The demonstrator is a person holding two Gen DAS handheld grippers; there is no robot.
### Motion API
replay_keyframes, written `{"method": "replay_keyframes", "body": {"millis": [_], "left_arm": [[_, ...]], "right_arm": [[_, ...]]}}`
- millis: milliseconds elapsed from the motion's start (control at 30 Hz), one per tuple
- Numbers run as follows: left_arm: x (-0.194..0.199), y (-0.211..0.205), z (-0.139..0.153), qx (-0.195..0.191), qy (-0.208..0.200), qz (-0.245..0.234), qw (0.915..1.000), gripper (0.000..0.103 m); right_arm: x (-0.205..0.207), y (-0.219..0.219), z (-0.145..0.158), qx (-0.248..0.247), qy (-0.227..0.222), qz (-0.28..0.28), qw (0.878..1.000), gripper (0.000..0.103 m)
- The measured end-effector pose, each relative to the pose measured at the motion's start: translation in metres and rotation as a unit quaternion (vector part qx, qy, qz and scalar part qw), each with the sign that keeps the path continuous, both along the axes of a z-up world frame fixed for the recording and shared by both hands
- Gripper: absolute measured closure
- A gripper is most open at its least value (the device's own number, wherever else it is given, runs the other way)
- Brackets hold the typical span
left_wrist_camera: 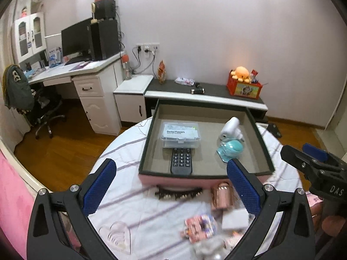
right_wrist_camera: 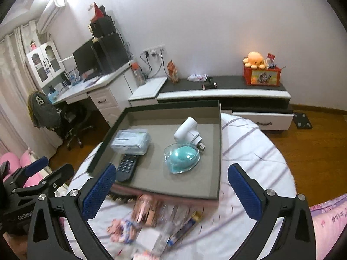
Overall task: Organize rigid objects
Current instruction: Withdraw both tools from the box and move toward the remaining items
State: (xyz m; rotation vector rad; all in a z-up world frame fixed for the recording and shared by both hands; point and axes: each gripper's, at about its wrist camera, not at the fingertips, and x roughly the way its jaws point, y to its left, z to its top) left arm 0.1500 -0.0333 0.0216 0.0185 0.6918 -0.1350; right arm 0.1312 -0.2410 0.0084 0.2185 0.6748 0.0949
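A shallow grey-lined tray (left_wrist_camera: 156, 117) (right_wrist_camera: 213, 179) with pink sides sits on the round table. In it lie a clear dental flosser box (left_wrist_camera: 180, 133) (right_wrist_camera: 131, 141), a black remote (left_wrist_camera: 181, 160) (right_wrist_camera: 128, 166), a white plug-like device (left_wrist_camera: 231, 128) (right_wrist_camera: 187, 130) and a teal item in a clear heart dish (left_wrist_camera: 231, 150) (right_wrist_camera: 182, 157). In front of the tray lie a rose-gold cup (left_wrist_camera: 221, 196) (right_wrist_camera: 144, 210), a dark hair clip (left_wrist_camera: 179, 191), a white box (left_wrist_camera: 235, 217), a clear heart dish (left_wrist_camera: 116, 235) and small packets (left_wrist_camera: 200, 227) (right_wrist_camera: 121, 229). My left gripper (left_wrist_camera: 171, 186) is open above these. My right gripper (right_wrist_camera: 171, 189) is open too, both empty.
The table has a white striped cloth (left_wrist_camera: 130, 162). Behind stand a low dark cabinet (left_wrist_camera: 206, 93) with a red box and orange plush (left_wrist_camera: 244, 84), a white desk (left_wrist_camera: 91, 69) with a monitor, and an office chair (left_wrist_camera: 41, 108). Pink bedding (right_wrist_camera: 329, 223) lies at the right.
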Motion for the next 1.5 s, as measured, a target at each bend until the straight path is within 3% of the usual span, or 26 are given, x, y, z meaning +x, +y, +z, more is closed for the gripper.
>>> {"method": "replay_keyframes", "body": {"millis": [333,633,867,1500], "left_arm": [[-0.090,0.017,0.022,-0.005,-0.050,0.023,0.9984,0.000],[-0.150,0.028,0.017,-0.008,-0.058,0.034,0.9977,0.000],[-0.177,0.037,0.011,-0.010,-0.068,0.045,0.9966,0.000],[-0.175,0.041,-0.018,-0.021,-0.032,0.042,0.9984,0.000]], "right_arm": [[-0.111,0.020,0.033,-0.042,-0.087,-0.037,0.995,0.000],[-0.182,0.032,0.018,-0.056,-0.093,-0.041,0.993,0.000],[-0.198,0.036,0.014,-0.061,-0.092,-0.042,0.993,0.000],[-0.193,0.038,-0.001,-0.072,-0.067,-0.037,0.994,0.000]]}}
